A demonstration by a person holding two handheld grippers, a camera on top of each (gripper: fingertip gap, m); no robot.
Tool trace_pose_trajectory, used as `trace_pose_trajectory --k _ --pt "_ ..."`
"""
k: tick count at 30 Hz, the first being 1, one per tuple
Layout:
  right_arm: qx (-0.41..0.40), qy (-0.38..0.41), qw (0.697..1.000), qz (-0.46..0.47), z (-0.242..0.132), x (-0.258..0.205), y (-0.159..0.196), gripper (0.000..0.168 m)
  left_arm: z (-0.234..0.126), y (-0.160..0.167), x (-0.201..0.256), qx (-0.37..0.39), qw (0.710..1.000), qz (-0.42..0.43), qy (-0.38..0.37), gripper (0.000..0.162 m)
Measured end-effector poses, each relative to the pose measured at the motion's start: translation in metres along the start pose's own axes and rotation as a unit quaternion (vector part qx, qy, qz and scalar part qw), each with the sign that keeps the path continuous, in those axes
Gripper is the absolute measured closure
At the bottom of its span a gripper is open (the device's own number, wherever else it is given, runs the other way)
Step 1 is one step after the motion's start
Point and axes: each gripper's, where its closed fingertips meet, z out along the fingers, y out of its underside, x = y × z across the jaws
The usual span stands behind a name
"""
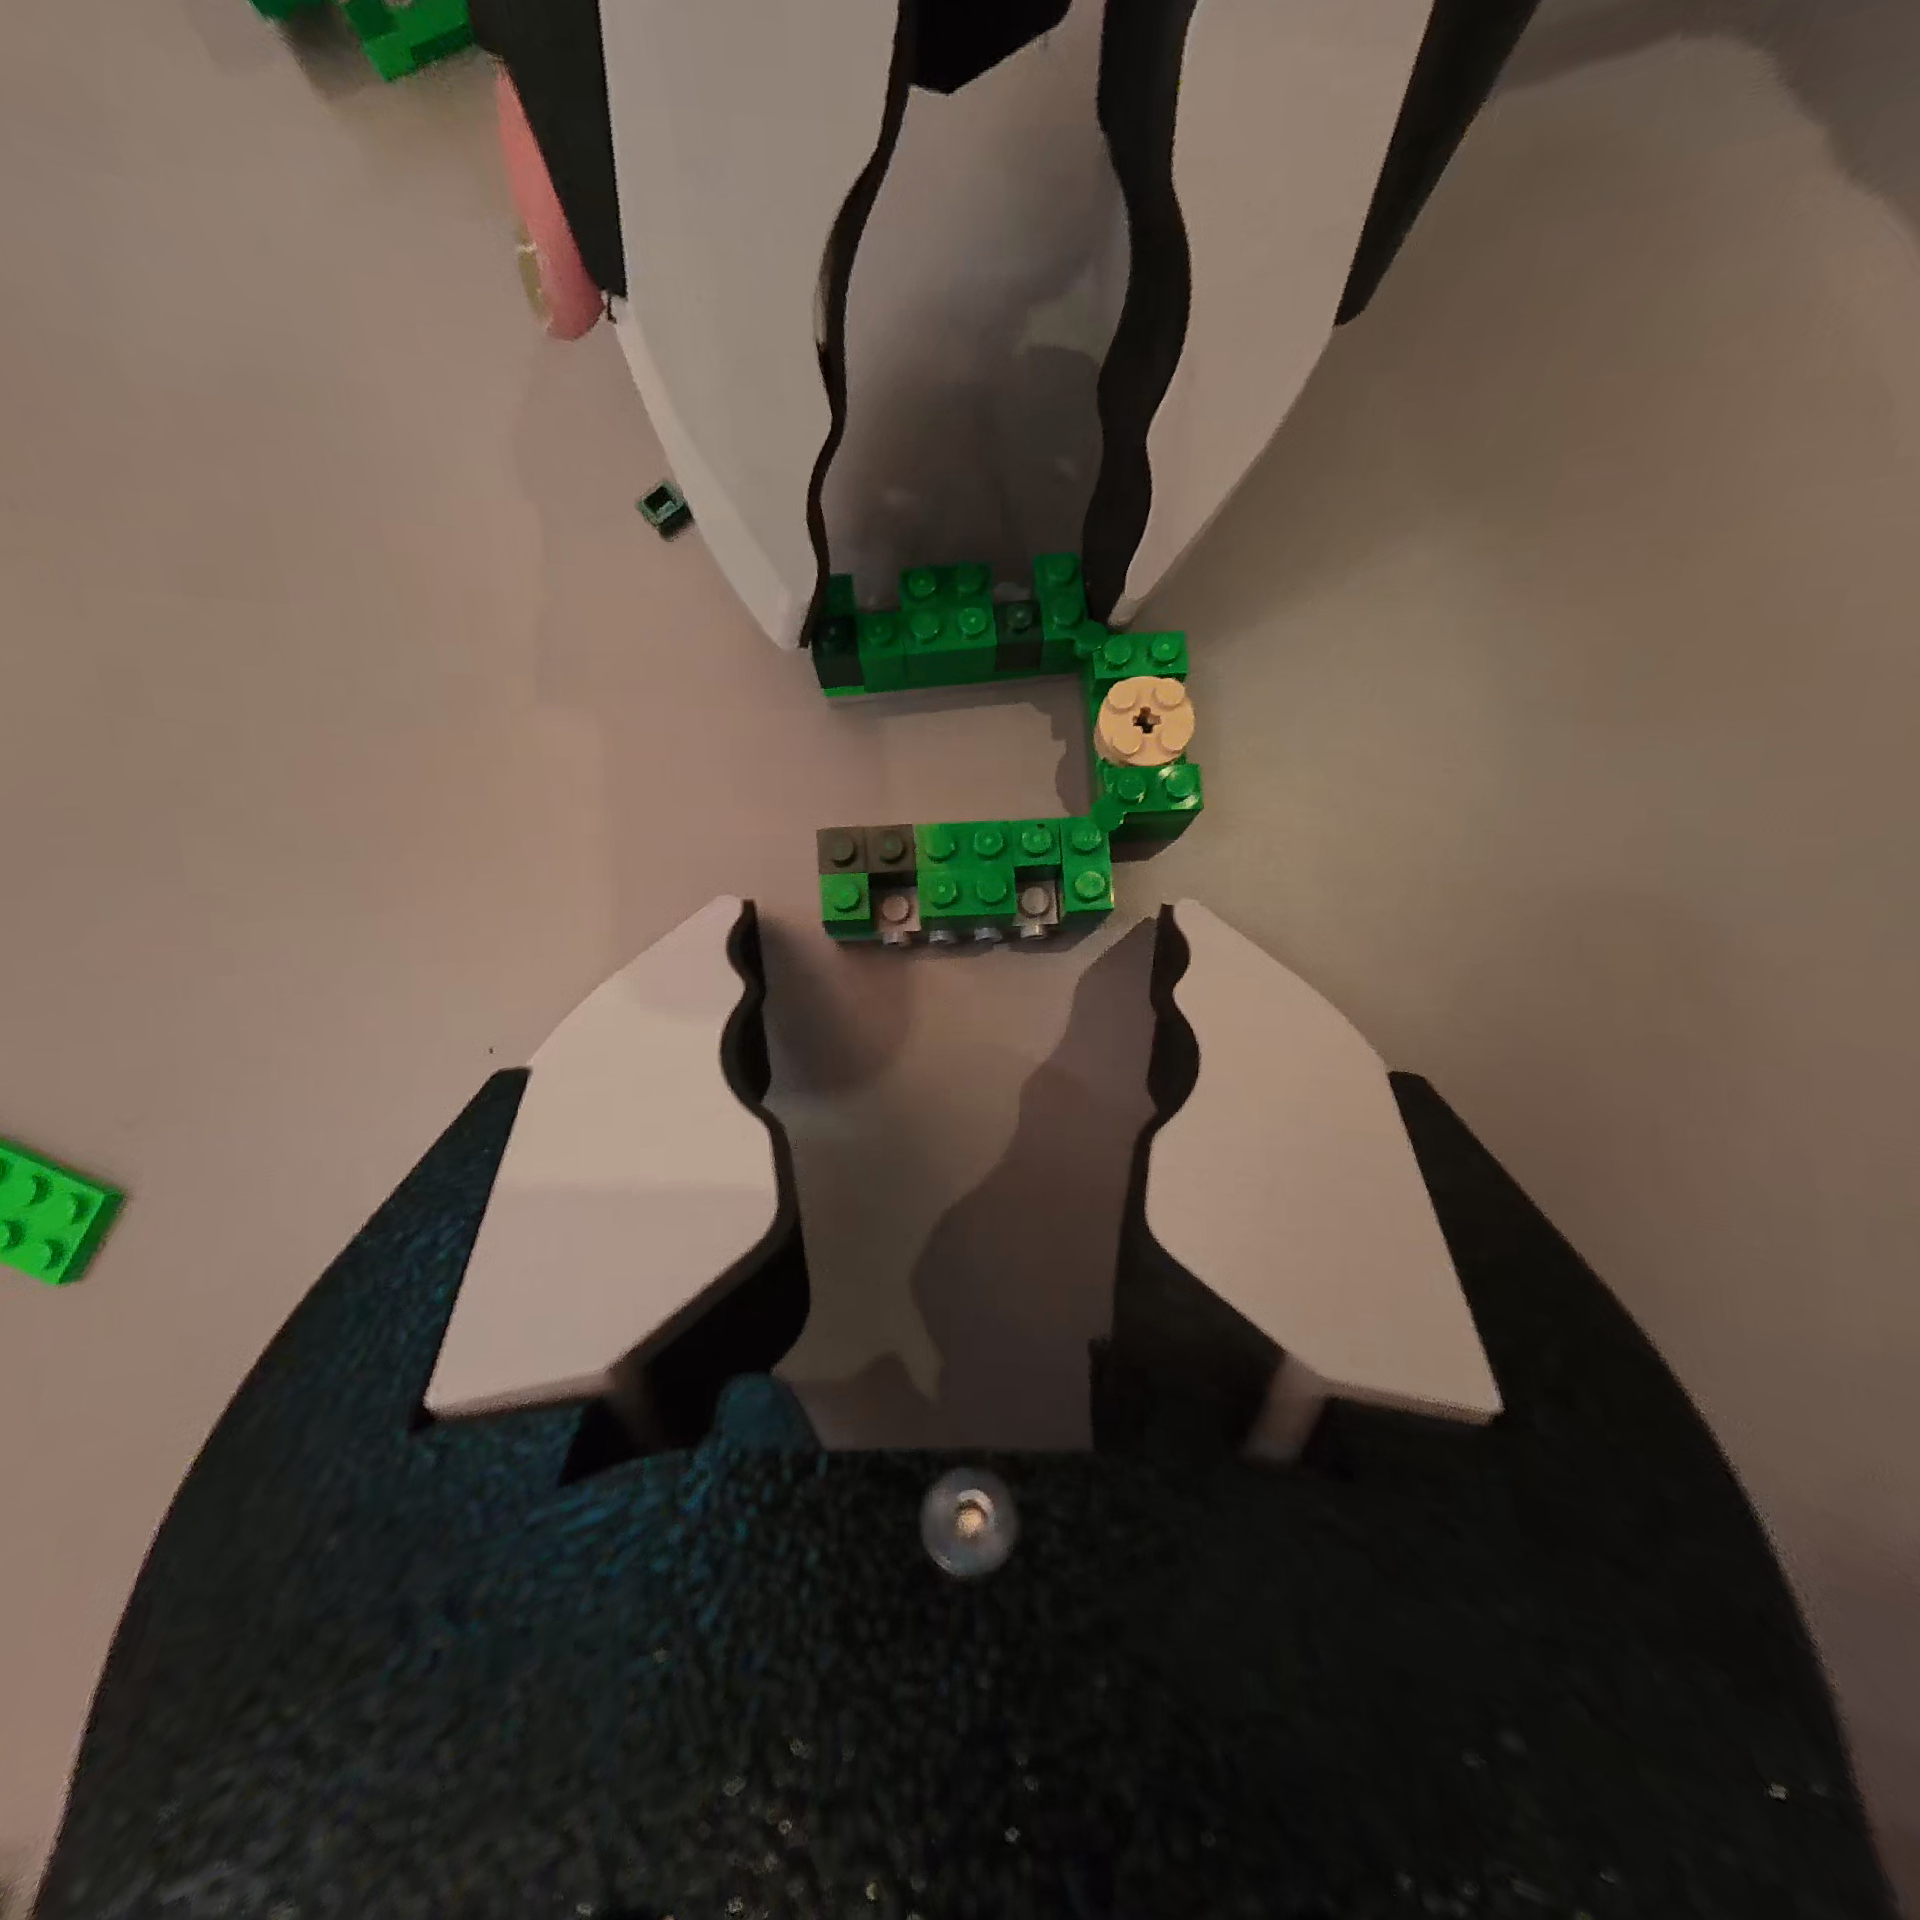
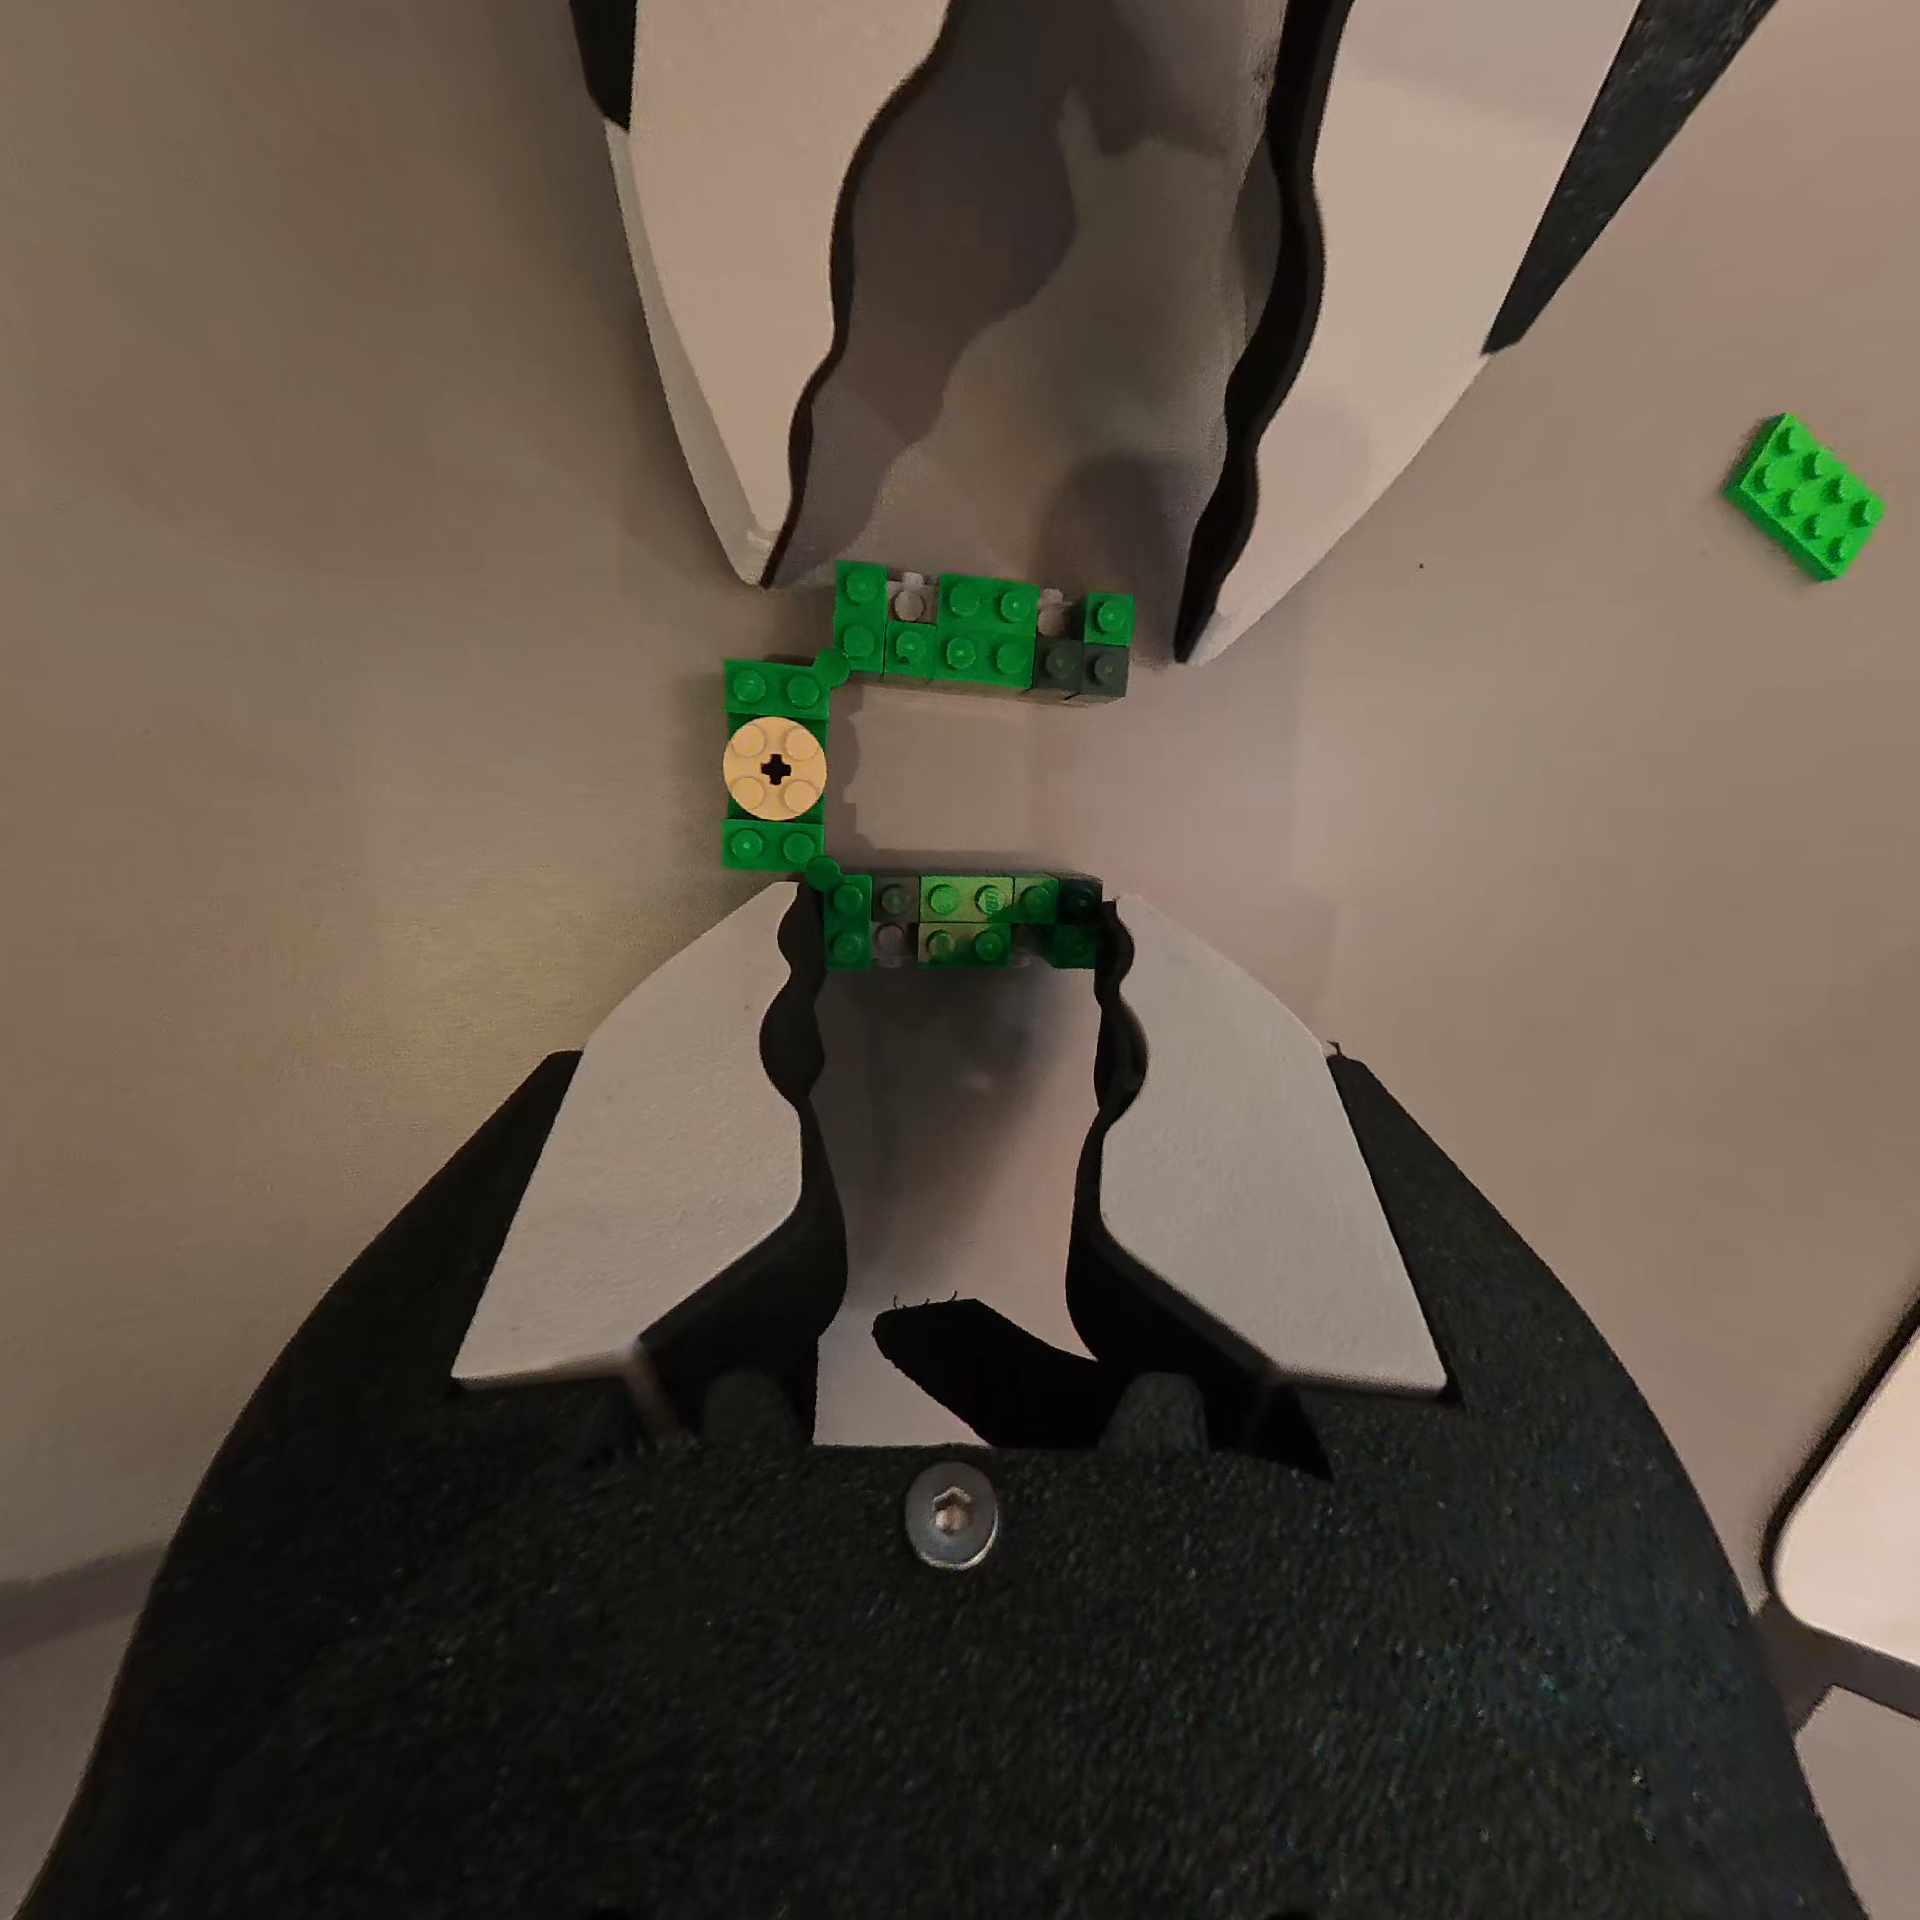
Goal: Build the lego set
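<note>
Build: a green C-shaped lego assembly [image 2: 925,769] lies flat on the pale desk [image 2: 312,520], away from any edge that is seen. It has two long brick arms, joined through hinge-like links to a short middle part with a tan round brick [image 2: 775,769].
Right gripper [image 2: 956,914]: closed to a narrow gap around one arm; both fingertips touch its ends.
Left gripper [image 1: 956,914]: open wide, just beside the other arm [image 1: 966,883], not touching it.
Step in hand: it is judged that the arms are to be folded or held steady for the next brick.
How to do it well: the left jaws should be closed squarely on the arm ends, low on the bricks, and moved slowly, so the links are not popped.
Spare parts: a green plate [image 2: 1806,497] is well apart; a small dark piece [image 1: 663,509] is nearer.
</note>
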Motion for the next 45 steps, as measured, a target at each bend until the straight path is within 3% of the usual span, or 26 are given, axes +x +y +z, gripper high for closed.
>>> trace_pose_trajectory --k 1,5,13,17,19,22,25,27,31,35,39,42,45 --pt "0.000 0.001 1.000 0.001 0.000 0.000 0.000 0.118 0.001 -0.001 0.001 0.003 1.000 0.005 0.004 0.092" --pt "-0.003 0.002 1.000 0.012 0.000 -0.002 0.000 0.118 0.004 -0.004 0.003 0.009 1.000 0.015 0.005 0.109" --pt "0.003 0.021 0.998 0.062 -0.001 -0.001 0.002 0.118 0.004 -0.003 0.000 0.009 1.000 -0.003 0.006 0.109" --pt "0.044 0.052 0.994 0.085 -0.012 0.002 0.001 0.108 -0.003 -0.007 -0.006 0.026 0.999 0.007 -0.021 0.087" --pt "0.106 0.092 0.983 0.122 -0.030 0.011 -0.003 0.105 -0.013 -0.015 -0.016 0.059 0.997 0.008 -0.051 0.080" --pt "0.228 0.200 0.934 0.189 -0.063 0.035 -0.006 0.106 -0.032 -0.030 -0.037 0.125 0.985 0.005 -0.116 0.075" --pt "0.327 0.313 0.850 0.270 -0.090 0.053 -0.002 0.108 -0.051 -0.038 -0.063 0.175 0.962 -0.002 -0.211 0.074" --pt "0.347 0.391 0.796 0.305 -0.100 0.060 0.008 0.110 -0.062 -0.037 -0.077 0.198 0.945 -0.017 -0.261 0.074" --pt "0.353 0.523 0.701 0.332 -0.115 0.060 0.025 0.114 -0.072 -0.039 -0.086 0.272 0.924 -0.092 -0.254 0.073" --pt "0.348 0.583 0.674 0.291 -0.118 0.050 0.022 0.122 -0.078 -0.032 -0.098 0.297 0.904 -0.115 -0.286 0.073" --pt "0.341 0.609 0.675 0.239 -0.122 0.050 0.018 0.124 -0.076 -0.025 -0.104 0.280 0.901 -0.108 -0.312 0.076" --pt "0.351 0.598 0.677 0.248 -0.120 0.052 0.020 0.120 -0.086 -0.016 -0.113 0.264 0.884 -0.097 -0.374 0.077" --pt "0.355 0.603 0.663 0.267 -0.124 0.054 0.029 0.119 -0.090 -0.014 -0.114 0.269 0.879 -0.101 -0.380 0.080"
